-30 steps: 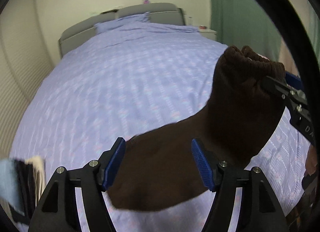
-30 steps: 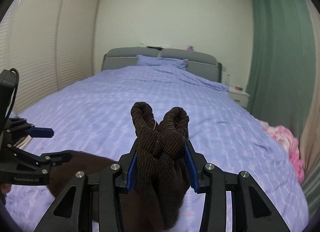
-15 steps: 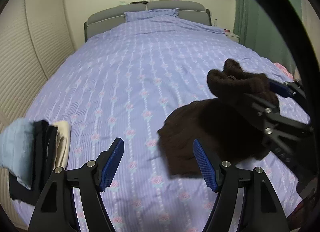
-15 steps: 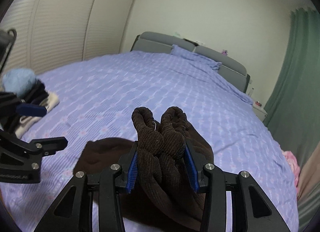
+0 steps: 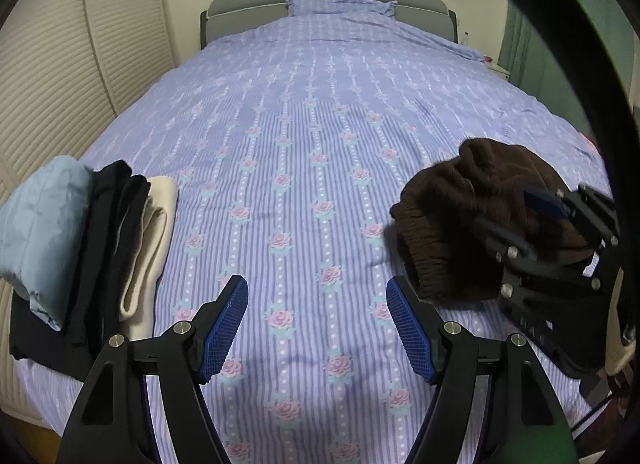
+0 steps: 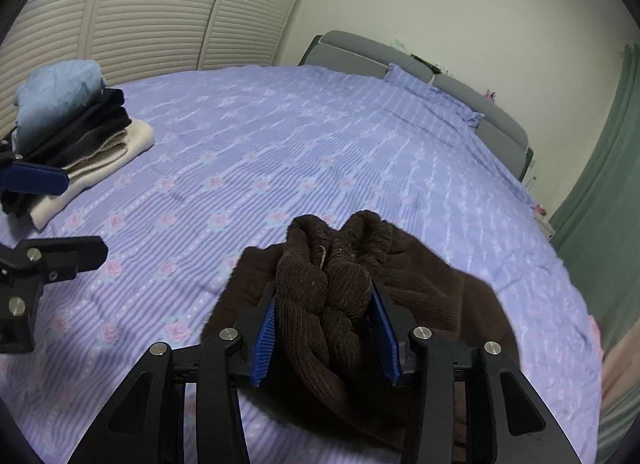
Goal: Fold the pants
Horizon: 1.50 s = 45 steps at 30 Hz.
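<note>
Brown corduroy pants (image 6: 332, 304) lay bunched on the bed (image 5: 304, 136), right of the folded pile (image 5: 80, 236), the right gripper (image 6: 326, 328) just loosening around their bundled end, the left gripper (image 5: 316, 324) empty and spread — likely laying down; next, letting go and smoothing.

Open bedspread (image 5: 312, 152) is stretching far toward the pillow (image 5: 340, 6); a clothes stack (image 5: 80, 240) is blocking the near left, bunched brown pants (image 5: 472, 224) the near right.
</note>
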Motion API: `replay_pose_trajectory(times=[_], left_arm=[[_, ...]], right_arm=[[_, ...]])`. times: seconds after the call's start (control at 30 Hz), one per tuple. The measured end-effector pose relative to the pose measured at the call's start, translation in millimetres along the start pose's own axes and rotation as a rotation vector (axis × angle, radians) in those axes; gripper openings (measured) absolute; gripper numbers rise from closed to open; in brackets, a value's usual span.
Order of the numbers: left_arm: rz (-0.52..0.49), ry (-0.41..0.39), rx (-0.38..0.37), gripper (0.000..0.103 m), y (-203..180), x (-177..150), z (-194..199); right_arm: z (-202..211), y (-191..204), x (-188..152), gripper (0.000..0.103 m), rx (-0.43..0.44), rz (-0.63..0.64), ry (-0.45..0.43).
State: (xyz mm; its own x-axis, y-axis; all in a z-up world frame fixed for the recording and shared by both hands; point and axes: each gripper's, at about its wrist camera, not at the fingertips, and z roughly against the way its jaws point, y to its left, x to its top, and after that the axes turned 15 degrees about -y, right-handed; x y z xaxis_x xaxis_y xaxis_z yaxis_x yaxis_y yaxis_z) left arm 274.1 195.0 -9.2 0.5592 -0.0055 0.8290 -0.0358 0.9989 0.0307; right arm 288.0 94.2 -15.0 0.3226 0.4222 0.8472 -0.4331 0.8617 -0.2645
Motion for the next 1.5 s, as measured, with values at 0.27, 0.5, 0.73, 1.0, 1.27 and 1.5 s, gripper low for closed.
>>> replay_pose_trajectory(times=[0.27, 0.5, 0.73, 1.0, 1.27, 1.5], left_arm=[[-0.030, -0.068, 0.053, 0.072, 4, 5, 32], [-0.081, -0.152, 0.022, 0.079, -25, 12, 63], [-0.127, -0.191, -0.047, 0.087, -82, 18, 56], [-0.157, -0.186, -0.092, 0.094, -135, 35, 18], [-0.165, -0.151, -0.081, 0.095, -145, 56, -16], [-0.095, -0.054, -0.093, 0.095, -138, 54, -55]], right_arm=[[41, -1, 9, 0.061, 0.165, -0.090, -0.066], [124, -48, -12, 0.084, 0.118, -0.149, -0.223], [143, -116, -51, 0.094, -0.034, -0.295, -0.213], [130, -159, -72, 0.094, -0.075, -0.378, -0.191], [117, -182, -88, 0.094, -0.066, -0.448, -0.194], [102, -198, -119, 0.094, -0.088, -0.567, -0.139]])
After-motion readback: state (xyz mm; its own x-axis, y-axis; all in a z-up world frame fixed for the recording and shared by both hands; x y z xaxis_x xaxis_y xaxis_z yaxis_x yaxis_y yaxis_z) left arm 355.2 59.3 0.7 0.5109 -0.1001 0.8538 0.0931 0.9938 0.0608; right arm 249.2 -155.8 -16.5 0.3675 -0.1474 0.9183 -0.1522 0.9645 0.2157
